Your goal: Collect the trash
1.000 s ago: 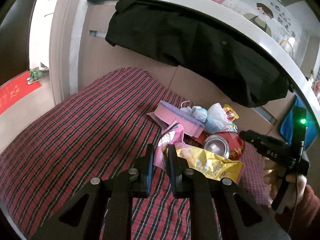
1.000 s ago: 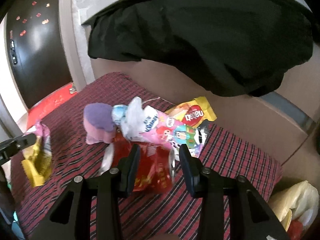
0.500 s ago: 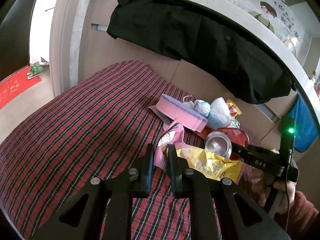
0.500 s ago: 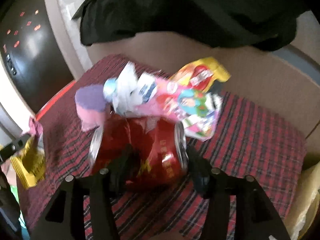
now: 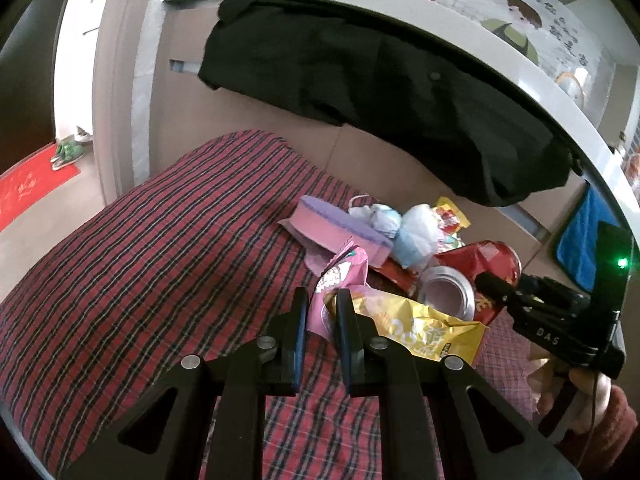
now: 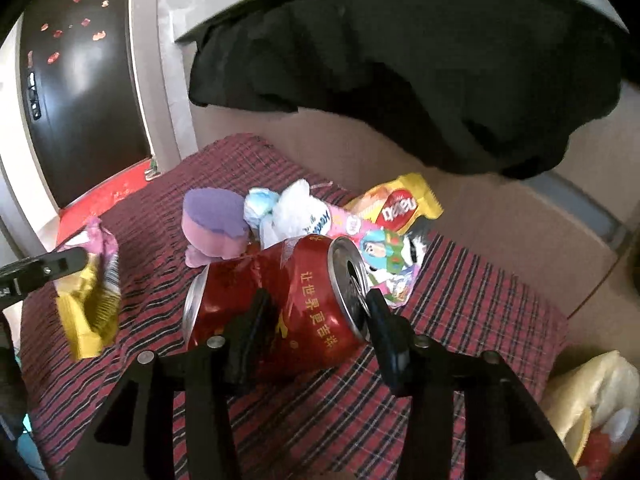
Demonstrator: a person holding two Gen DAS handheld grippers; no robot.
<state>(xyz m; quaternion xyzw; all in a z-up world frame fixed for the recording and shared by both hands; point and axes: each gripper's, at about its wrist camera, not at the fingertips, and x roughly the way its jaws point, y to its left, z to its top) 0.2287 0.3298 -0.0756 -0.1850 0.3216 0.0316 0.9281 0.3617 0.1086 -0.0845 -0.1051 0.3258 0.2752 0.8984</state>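
My left gripper [image 5: 322,300] is shut on a pink snack wrapper [image 5: 340,276] and a yellow chip bag [image 5: 416,332], held above the plaid bed. My right gripper [image 6: 316,306] is closed around a dented red drink can [image 6: 288,300], which lies sideways between the fingers; the can [image 5: 476,276] also shows in the left wrist view. Behind it lies a trash pile: a purple-and-pink sponge [image 6: 214,220], crumpled white tissue [image 6: 292,212], a pink cartoon wrapper [image 6: 380,256] and a yellow-red snack wrapper [image 6: 400,204].
The red plaid bedspread [image 5: 160,264] covers the bed. A black coat [image 6: 400,80] hangs over the rail above the wooden headboard. A yellow-white plastic bag [image 6: 592,392] sits at lower right beside the bed. A red mat [image 5: 28,188] lies on the floor at left.
My right gripper moved forward over the red can and closed on it; the can now sits between the fingers, tipped up. My left gripper kept hold of the wrappers.
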